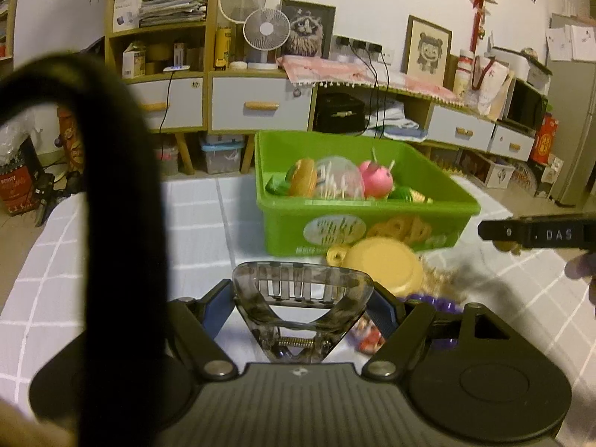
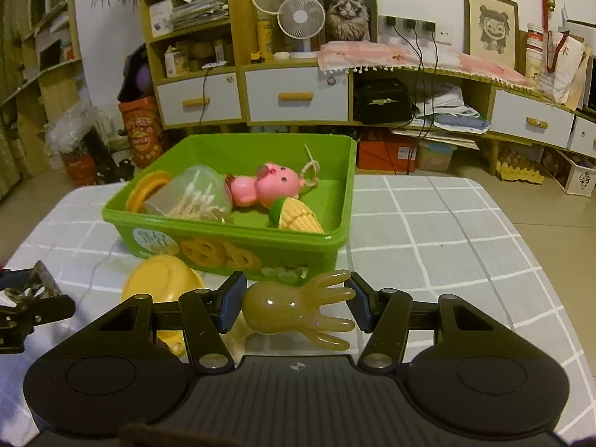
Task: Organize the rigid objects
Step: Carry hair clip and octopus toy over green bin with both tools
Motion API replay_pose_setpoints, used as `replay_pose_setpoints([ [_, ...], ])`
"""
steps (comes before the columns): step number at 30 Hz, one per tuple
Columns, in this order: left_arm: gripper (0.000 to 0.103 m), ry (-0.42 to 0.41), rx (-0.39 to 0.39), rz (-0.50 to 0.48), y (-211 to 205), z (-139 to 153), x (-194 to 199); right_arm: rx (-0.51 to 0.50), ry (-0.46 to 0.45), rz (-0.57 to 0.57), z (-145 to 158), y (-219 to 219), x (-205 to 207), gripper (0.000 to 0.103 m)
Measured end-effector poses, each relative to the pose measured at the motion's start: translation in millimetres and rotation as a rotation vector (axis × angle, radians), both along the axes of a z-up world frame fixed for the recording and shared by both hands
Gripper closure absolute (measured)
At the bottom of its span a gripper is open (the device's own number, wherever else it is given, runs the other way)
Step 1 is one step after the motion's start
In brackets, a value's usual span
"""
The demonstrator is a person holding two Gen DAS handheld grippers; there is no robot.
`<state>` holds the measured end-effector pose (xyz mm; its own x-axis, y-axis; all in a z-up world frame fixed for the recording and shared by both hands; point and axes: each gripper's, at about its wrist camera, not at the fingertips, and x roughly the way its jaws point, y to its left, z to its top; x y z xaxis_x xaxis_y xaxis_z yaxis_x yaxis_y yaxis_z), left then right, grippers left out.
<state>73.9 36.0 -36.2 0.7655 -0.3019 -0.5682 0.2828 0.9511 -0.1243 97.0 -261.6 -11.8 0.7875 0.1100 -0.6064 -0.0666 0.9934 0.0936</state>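
- Left wrist view: I'm holding the hair clip [image 1: 302,300] pinched across its sides in the left gripper [image 1: 303,307], tilted down, short of the green bin [image 1: 367,219]. I'm planning to clear the near rim before letting go.
- Right wrist view: the right gripper [image 2: 296,307] is clamping the rubber octopus [image 2: 298,311] just short of the bin wall, tilted down; I'm keeping it level and lifting over the edge.

You're in a home living room: long yellow-wood sideboard with white drawers [image 2: 296,95], two white desk fans [image 2: 301,18], framed grey cat picture [image 2: 347,11], framed cartoon-girl drawing [image 2: 491,26], pink fringed cloth runner [image 2: 409,56], chargers in wall sockets [image 2: 409,24], grid-patterned tablecloth [image 2: 447,223].
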Motion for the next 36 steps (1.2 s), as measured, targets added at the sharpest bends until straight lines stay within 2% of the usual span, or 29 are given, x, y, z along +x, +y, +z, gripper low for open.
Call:
replay_pose_setpoints([
  [11, 0.054, -0.013, -0.033, 0.033, -6, 23, 24, 0.048, -0.028, 0.002, 17, -3, 10, 0.042],
  [24, 0.054, -0.002, -0.086, 0.059, -27, 28, 47, 0.113, -0.046, -0.007, 29, -4, 26, 0.042],
  [36, 0.054, -0.026, -0.051, 0.057, -44, 31, 56, 0.200, -0.058, -0.035, 31, -26, 38, 0.041],
])
